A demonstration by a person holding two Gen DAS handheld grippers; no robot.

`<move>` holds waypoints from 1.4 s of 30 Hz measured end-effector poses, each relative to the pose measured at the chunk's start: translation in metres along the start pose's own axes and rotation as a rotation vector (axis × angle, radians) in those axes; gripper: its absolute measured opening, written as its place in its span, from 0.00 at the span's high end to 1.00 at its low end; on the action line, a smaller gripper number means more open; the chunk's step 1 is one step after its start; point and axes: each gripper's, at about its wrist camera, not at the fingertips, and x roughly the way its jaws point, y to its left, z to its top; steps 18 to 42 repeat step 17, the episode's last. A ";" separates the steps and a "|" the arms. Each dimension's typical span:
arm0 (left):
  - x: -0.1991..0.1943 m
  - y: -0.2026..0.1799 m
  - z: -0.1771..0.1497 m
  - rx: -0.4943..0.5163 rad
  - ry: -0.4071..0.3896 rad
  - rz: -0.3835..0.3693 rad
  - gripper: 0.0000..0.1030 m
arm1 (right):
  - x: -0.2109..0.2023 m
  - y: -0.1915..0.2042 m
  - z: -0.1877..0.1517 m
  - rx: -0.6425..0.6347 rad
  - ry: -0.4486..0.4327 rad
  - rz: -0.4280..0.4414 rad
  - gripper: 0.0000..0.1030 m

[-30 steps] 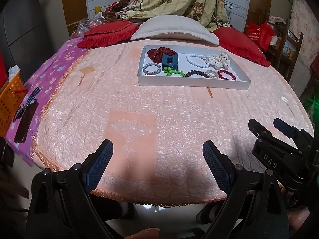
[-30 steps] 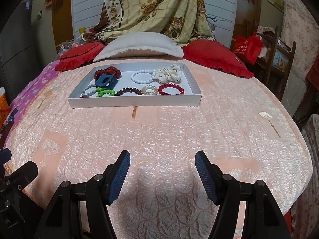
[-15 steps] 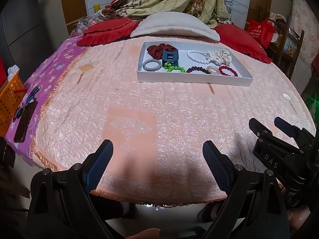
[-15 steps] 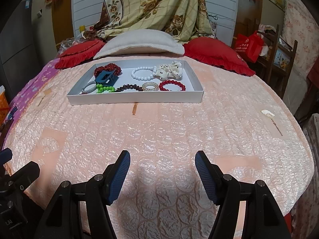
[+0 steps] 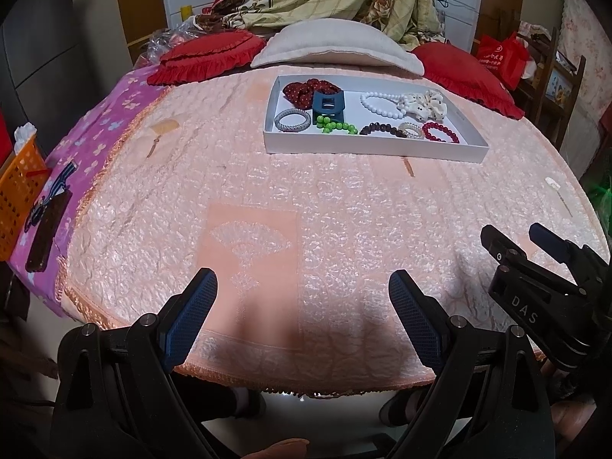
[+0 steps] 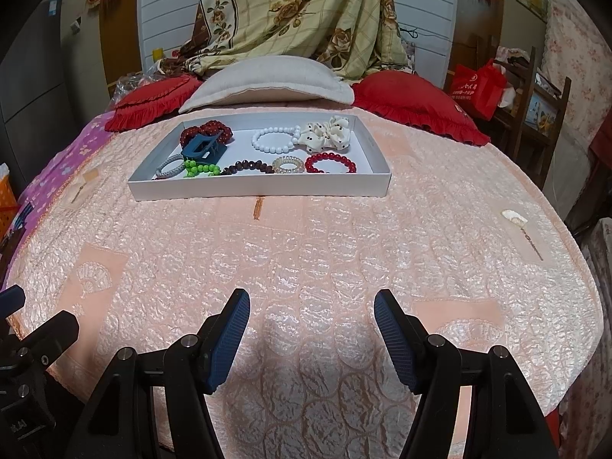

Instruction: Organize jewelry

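Note:
A shallow white tray (image 5: 375, 147) (image 6: 260, 188) lies far up the peach bedspread. It holds a dark red scrunchie (image 5: 302, 90), a blue hair claw (image 5: 327, 105) (image 6: 202, 149), a grey coil tie (image 5: 292, 119), green beads (image 5: 336, 127) (image 6: 201, 170), a white bead bracelet (image 5: 378, 104) (image 6: 273, 140), a cream scrunchie (image 5: 422, 105) (image 6: 325, 134), a dark brown bracelet (image 6: 248, 167), a clear coil (image 6: 287, 164) and a red bracelet (image 5: 440, 132) (image 6: 331, 163). My left gripper (image 5: 300, 287) hovers open over the bed's near edge. My right gripper (image 6: 311, 300) (image 5: 512, 231) is open beside it, empty.
Red cushions (image 6: 413, 103) (image 5: 206, 55) and a cream pillow (image 6: 267, 80) line the bed's head behind the tray. An orange basket (image 5: 17, 191) and a dark flat object (image 5: 46, 229) sit at the left edge. A wooden chair (image 6: 535, 114) stands to the right.

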 end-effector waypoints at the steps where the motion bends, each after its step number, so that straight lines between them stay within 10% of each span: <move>1: 0.001 0.000 0.000 -0.001 0.000 0.001 0.11 | 0.000 0.000 -0.001 -0.001 -0.001 0.001 0.37; 42: 0.004 0.016 0.010 -0.038 -0.014 0.024 0.11 | 0.006 0.004 0.001 -0.016 0.005 0.025 0.37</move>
